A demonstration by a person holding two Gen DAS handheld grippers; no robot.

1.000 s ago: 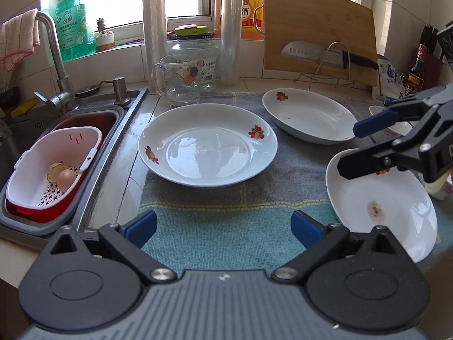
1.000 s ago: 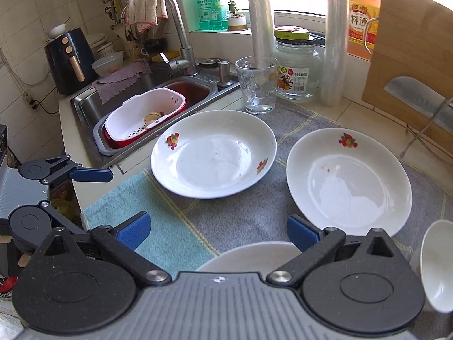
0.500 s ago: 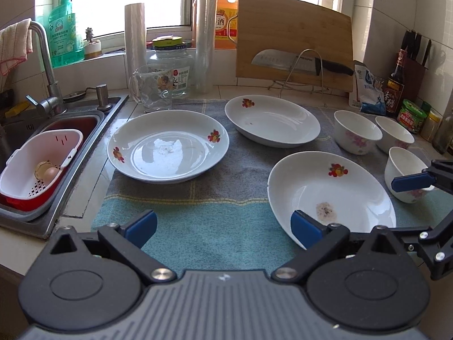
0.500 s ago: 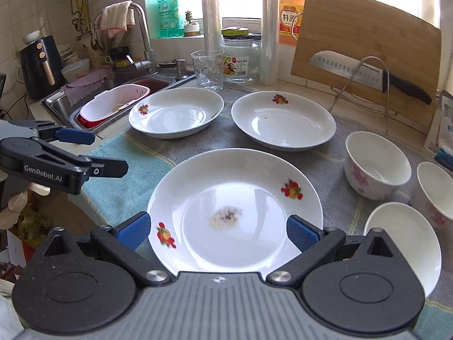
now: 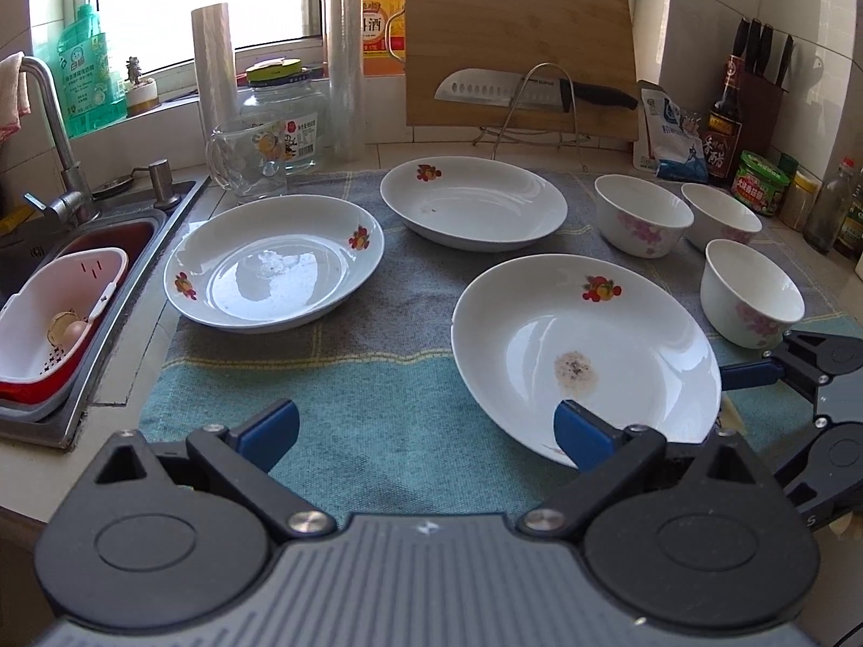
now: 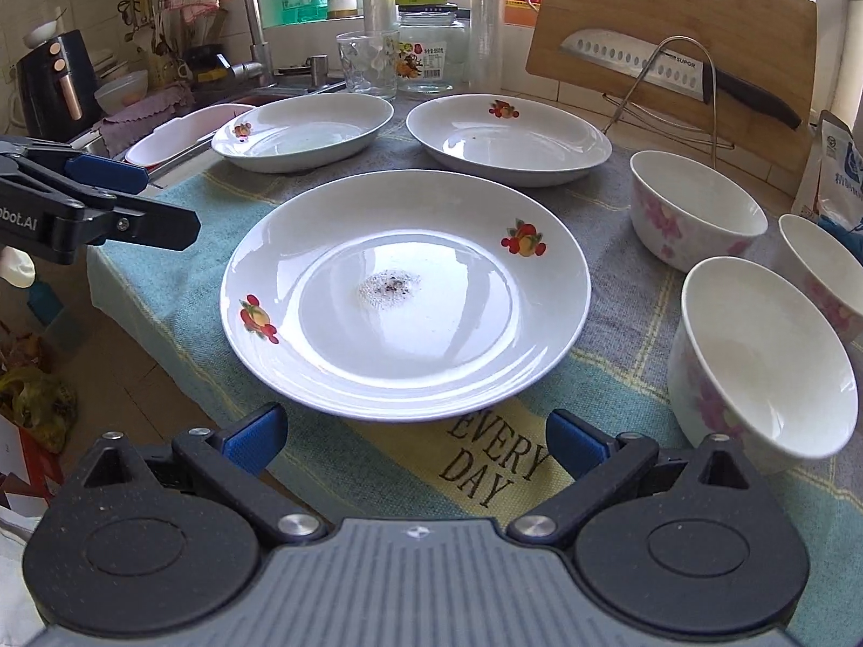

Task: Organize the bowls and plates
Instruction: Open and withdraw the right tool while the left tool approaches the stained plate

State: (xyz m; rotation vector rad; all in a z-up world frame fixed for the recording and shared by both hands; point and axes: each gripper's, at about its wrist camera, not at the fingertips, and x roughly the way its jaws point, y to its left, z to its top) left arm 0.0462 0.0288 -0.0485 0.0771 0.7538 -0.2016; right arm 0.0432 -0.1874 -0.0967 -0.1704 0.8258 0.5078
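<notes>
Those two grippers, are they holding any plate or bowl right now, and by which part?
Nothing is held. The left gripper and the right gripper are both open, short of the nearest plate, touching none of the dishes.

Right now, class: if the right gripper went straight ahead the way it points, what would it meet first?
Most likely the near rim of the soiled plate, which lies directly ahead of the open right gripper on the towel. Height is hard to judge, so it might pass just over the rim instead.

Three plates (image 5: 585, 348) and three bowls (image 5: 750, 294) on a towel (image 5: 345, 393), beside the sink (image 5: 81, 248).
</notes>
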